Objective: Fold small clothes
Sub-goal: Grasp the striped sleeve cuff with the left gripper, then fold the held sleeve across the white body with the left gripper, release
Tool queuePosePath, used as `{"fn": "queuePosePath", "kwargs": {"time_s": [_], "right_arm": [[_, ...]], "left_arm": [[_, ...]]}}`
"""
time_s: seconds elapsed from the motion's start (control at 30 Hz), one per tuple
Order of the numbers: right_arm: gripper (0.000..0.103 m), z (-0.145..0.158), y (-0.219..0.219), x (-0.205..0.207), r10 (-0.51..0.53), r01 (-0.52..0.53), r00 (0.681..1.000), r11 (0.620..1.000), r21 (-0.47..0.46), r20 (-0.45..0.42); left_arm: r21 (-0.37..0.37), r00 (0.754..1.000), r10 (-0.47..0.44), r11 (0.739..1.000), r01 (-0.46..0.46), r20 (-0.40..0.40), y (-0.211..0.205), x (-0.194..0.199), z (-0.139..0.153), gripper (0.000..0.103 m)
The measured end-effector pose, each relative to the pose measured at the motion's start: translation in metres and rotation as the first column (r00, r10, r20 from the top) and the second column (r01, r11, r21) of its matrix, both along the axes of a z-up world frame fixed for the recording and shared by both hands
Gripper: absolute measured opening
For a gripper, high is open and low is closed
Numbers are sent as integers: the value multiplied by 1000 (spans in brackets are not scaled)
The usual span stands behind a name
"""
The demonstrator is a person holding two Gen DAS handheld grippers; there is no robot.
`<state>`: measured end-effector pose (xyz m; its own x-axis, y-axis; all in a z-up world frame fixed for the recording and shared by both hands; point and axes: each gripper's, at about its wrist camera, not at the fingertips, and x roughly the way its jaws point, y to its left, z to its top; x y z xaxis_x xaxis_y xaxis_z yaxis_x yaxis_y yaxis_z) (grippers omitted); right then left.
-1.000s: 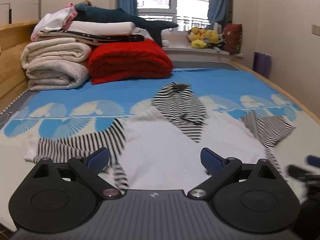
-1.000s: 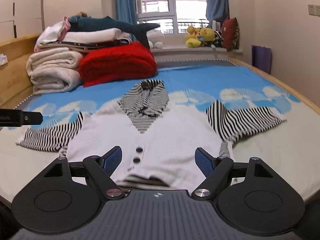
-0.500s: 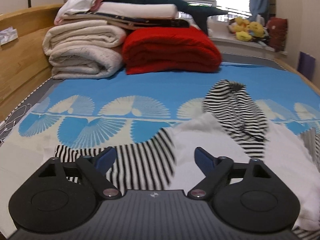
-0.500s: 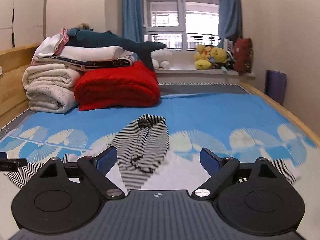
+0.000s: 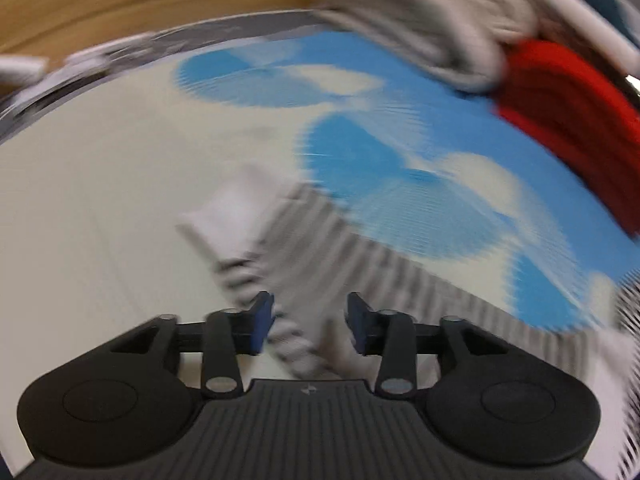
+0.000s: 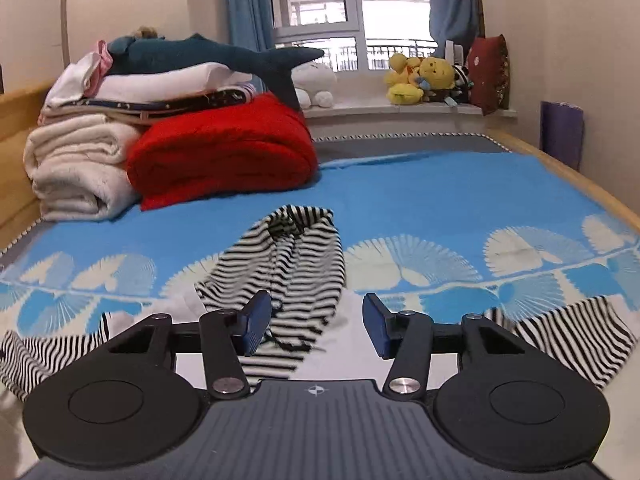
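- Between its blue pads, the left gripper stands parted with a striped sleeve of the small top running under the gap; through the blur, contact seems likely but cannot be told
- The right gripper is parted too, holding nothing, above the striped hood
- The top lies spread on the blue-and-cream bedspread
- Behind it, a red blanket sits beside folded white towels

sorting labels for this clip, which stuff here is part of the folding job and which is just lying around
Part of the job:
striped top
its striped sleeve
left gripper
right gripper

Just lying about:
red blanket
cream blankets
shark plush
yellow plush toys
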<state>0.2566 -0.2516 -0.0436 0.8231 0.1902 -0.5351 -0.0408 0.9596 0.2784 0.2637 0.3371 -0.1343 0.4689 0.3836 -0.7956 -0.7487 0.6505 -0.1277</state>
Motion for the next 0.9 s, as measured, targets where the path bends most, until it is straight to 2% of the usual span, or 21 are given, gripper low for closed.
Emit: {"fn": "queuePosePath", "kwargs": {"time_s": [0.13, 0.17, 0.2, 0.23, 0.3, 0.33, 0.37, 0.43, 0.47, 0.53, 0.6, 0.63, 0.73, 0.8, 0.87, 0.9], "right_arm": [[53, -11, 1, 9, 12, -12, 999, 1000, -2, -30], [53, -13, 0, 12, 9, -8, 999, 1000, 6, -41], [53, -14, 0, 12, 5, -4, 999, 1000, 10, -48], [53, -15, 0, 12, 2, -2, 999, 1000, 11, -51], [53, -17, 1, 13, -4, 3, 999, 1000, -6, -52], [53, -18, 1, 13, -9, 8, 998, 1000, -12, -55], [53, -19, 0, 13, -18, 17, 998, 1000, -17, -64], [53, -21, -6, 12, -38, 37, 996, 999, -10, -83], [53, -23, -10, 11, -44, 44, 995, 999, -4, -93], [53, -26, -18, 9, -52, 52, 992, 999, 1, -115], [53, -29, -25, 7, -66, 66, 990, 998, -6, -128], [53, -30, -30, 5, -77, 76, 988, 997, -10, -132], [53, -34, -44, 1, -108, 107, 984, 994, -12, -145], [53, -37, -55, 0, -130, 132, 979, 991, 0, -159], [53, -39, -67, 0, -150, 156, 974, 988, 22, -172], [54, -41, -73, 0, -157, 165, 971, 986, 30, -178]], "left_arm": [[-129, 993, 115, 985, -111, 22, 39, -7, -24, 52], [-148, 992, 123, 982, -117, 31, 42, -7, -26, 52], [-138, 992, 118, 984, -112, 35, 43, -6, -27, 46], [-116, 994, 108, 988, -104, 31, 41, -3, -27, 28], [-84, 996, 94, 992, -93, 3, 37, 0, -23, 6], [-48, 995, 96, 994, -96, -10, 30, 2, -17, 5], [44, 997, 72, 996, -71, -19, 14, 10, -3, 5], [202, 998, -50, 979, 43, 32, -27, 23, 34, 4], [231, 991, -111, 969, 91, 77, -48, 27, 50, 4], [252, 956, -237, 949, 190, 173, -97, 33, 84, 3], [277, 890, -387, 907, 319, 243, -161, 36, 112, 3], [291, 847, -459, 877, 383, 268, -194, 35, 122, 3], [311, 682, -658, 752, 581, 319, -297, 27, 141, 3], [282, 534, -784, 615, 736, 317, -361, 19, 139, 6], [198, 380, -881, 442, 875, 283, -408, 14, 129, 18], [147, 350, -900, 395, 907, 259, -421, 12, 124, 20]]}}
